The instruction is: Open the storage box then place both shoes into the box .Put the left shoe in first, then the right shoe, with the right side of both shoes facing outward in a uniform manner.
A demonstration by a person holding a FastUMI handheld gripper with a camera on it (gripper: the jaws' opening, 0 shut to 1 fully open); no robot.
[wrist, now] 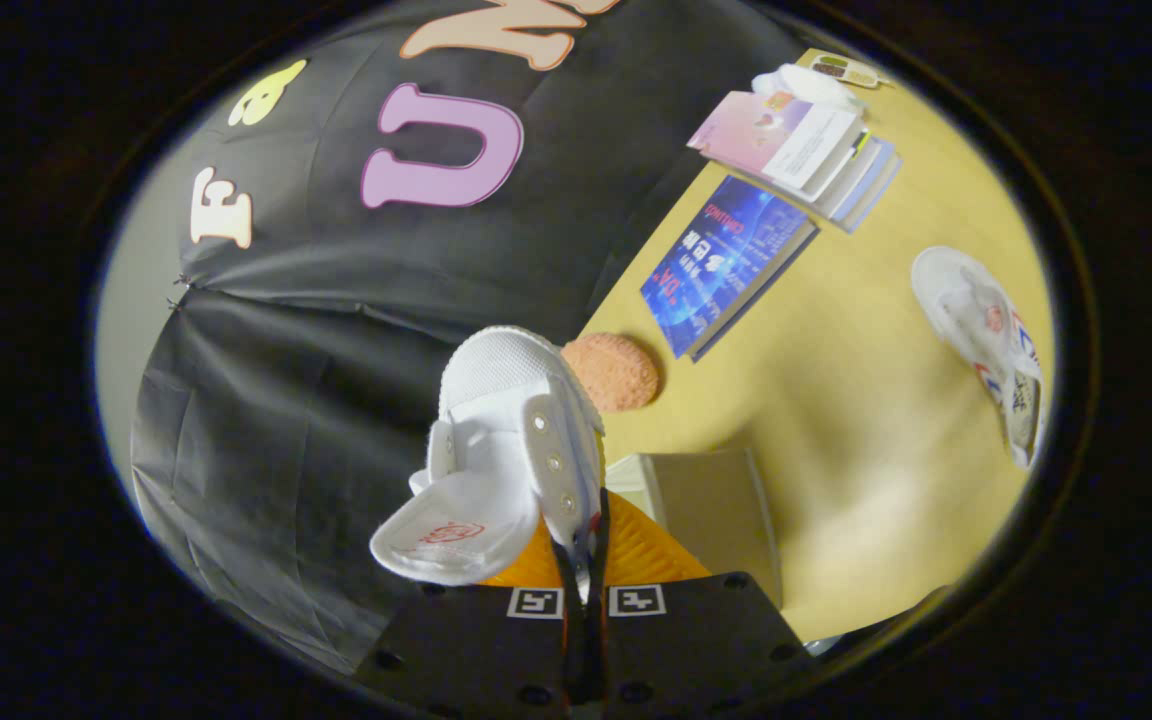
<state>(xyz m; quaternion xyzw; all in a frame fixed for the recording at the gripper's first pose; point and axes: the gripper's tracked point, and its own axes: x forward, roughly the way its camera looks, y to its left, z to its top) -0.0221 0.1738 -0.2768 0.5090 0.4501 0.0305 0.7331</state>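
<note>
A white sneaker (506,440) hangs in the air, pinched by its eyelet flap between the fingers of my gripper (584,560), which is shut on it. Its toe points away from me, its tongue flops toward the booth wall. The view is tilted, so the table runs up the right side. Beneath and beyond the fingers stands the storage box (711,505), tan with a pale rim; whether it is open I cannot tell. The second white sneaker (986,345) lies on the yellow table (866,420), far off past the box.
An orange round ball (614,372) rests on the table just past the held shoe's toe. A blue book (726,262) lies beyond it, and a stack of books (806,150) with a white object on top sits farther back.
</note>
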